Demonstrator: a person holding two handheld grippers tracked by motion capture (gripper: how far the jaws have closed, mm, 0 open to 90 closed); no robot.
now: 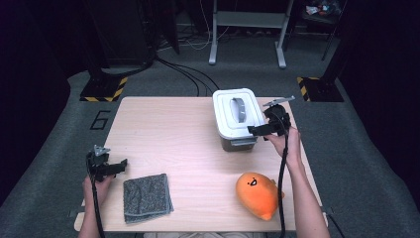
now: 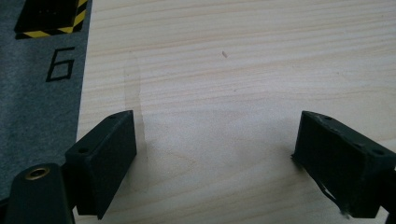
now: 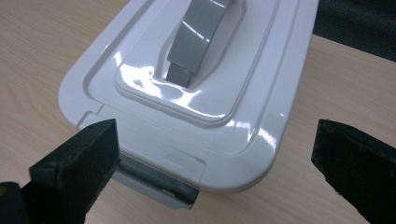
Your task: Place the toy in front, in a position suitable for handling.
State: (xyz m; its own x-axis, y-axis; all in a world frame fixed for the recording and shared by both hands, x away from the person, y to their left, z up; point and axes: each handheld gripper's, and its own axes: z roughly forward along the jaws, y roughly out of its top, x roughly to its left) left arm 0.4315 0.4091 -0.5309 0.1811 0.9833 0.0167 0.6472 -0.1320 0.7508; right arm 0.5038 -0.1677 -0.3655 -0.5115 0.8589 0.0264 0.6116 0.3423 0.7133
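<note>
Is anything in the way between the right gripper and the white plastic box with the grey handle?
Nothing visible. The right gripper is open right beside the white plastic box with the grey handle, with just bare light wooden table around it.

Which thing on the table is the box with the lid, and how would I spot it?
Look at the light wooden table and go to its far right corner. There sits a white plastic box with a white lid and a grey handle, just in front of the right gripper. Unlike the soft orange plush toy and folded grey cloth, it is hard, shiny and rectangular.
</note>
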